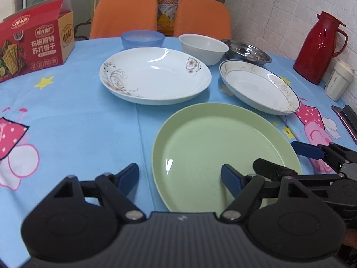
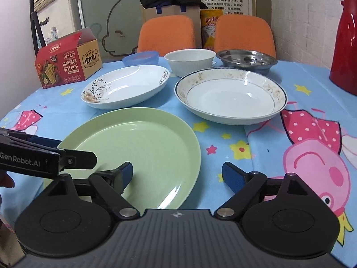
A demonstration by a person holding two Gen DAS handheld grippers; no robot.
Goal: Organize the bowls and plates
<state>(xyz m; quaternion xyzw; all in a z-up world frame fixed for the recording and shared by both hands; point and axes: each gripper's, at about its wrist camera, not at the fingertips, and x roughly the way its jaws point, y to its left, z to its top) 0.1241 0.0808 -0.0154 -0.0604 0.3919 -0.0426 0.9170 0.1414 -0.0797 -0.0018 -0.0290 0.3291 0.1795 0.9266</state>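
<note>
I see my left tongs (image 1: 178, 176) spread apart and holding nothing, low over the near edge of the green plate (image 1: 214, 154), which I take as my landmark on the counter (image 1: 78, 122). My right tongs (image 2: 178, 175) are also apart and empty, straddling that plate's near right rim. Each pair shows in the other camera, crossing over the green plate's near side.

Beyond the green plate to the left lies the white floral plate (image 1: 156, 76); beyond it to the right lies the blue-rimmed white plate (image 1: 261, 87), close to the green rim but apart from it. Farther back from the green plate stand the white bowl (image 1: 203, 47), the blue bowl (image 1: 142, 39) and the steel dish (image 1: 247, 51). Far left of the green plate sits a red cracker box (image 1: 33, 47); far right, a red thermos jug (image 1: 316, 47).
</note>
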